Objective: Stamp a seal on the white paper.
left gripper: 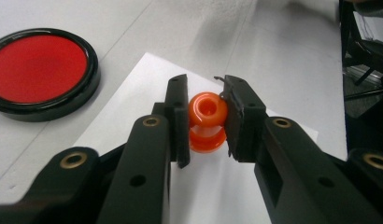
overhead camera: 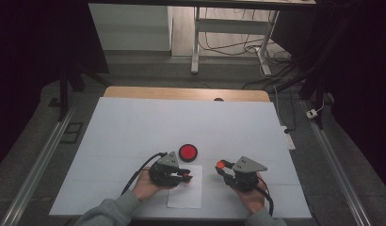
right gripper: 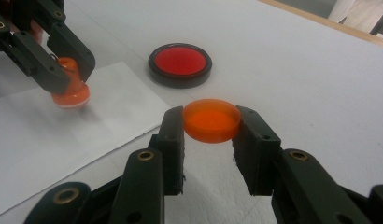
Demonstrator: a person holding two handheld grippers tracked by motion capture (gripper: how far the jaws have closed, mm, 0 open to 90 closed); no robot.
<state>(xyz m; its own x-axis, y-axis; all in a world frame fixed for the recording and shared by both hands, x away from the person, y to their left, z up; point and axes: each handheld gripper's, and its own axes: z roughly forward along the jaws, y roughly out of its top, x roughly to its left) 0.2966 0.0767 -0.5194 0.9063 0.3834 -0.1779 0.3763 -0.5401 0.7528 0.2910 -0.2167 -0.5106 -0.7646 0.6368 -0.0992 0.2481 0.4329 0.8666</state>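
Note:
My left gripper (left gripper: 207, 95) is shut on a small orange spool-shaped stamp (left gripper: 207, 122), gripped at its narrow waist. In the high view this gripper (overhead camera: 185, 177) hangs over a white paper sheet (overhead camera: 186, 194). The right gripper view shows the stamp (right gripper: 70, 91) with its wide base down, close over the paper (right gripper: 49, 140); I cannot tell whether they touch. My right gripper (right gripper: 211, 120) is shut on a round orange cap (right gripper: 211, 122), held level above the table. It (overhead camera: 221, 165) sits to the right of the paper.
A round red ink pad in a black rim (overhead camera: 188, 152) lies open on the white table cover (overhead camera: 134, 132), just beyond the paper and between the two grippers. The pad (left gripper: 40, 70) is to the left of the left jaws. A wooden table edge (overhead camera: 186, 92) runs along the back.

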